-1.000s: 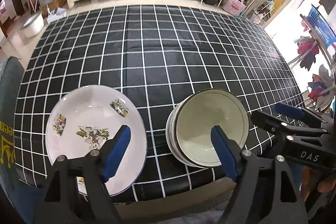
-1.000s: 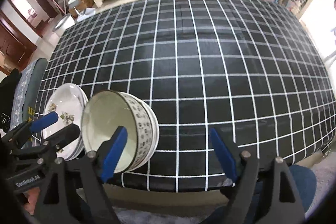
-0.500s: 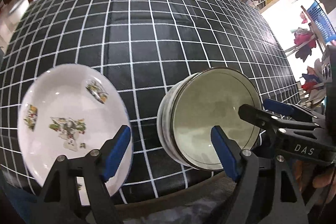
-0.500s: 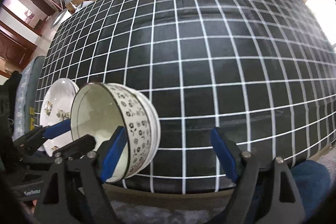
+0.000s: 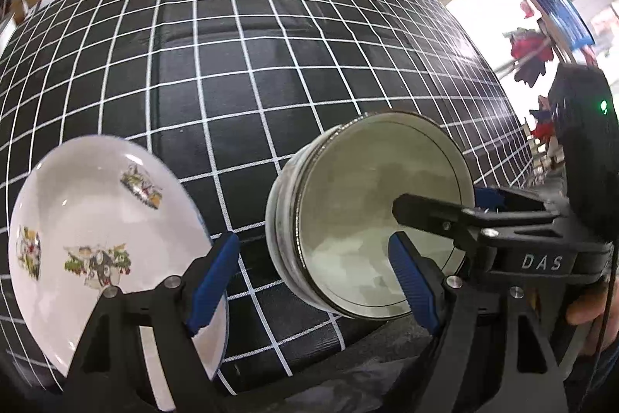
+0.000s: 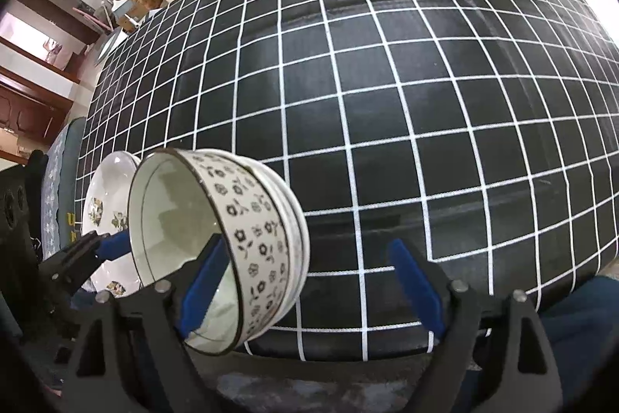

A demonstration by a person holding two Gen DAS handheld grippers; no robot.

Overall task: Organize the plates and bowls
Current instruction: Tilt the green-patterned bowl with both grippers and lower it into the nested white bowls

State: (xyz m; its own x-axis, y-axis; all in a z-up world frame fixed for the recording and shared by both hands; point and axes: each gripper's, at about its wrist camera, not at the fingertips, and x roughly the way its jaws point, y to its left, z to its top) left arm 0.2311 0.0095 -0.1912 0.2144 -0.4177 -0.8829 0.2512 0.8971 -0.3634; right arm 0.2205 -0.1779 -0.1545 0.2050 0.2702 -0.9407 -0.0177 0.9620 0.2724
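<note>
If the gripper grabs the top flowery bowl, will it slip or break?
The flowery bowl looks like glazed ceramic, so it is probably stiff, breakable and a bit slippery at its thin rim. It sits nested in other bowls, so lifting it might drag or rattle the one beneath. The stack stands near the table edge, so a sideways shove seems risky.

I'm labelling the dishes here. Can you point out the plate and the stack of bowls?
plate [image 5: 89, 215]: left wrist view, on its white middle, beside the picture.
stack of bowls [image 6: 255, 239]: right wrist view, on the top bowl's flowered outer wall.
</note>
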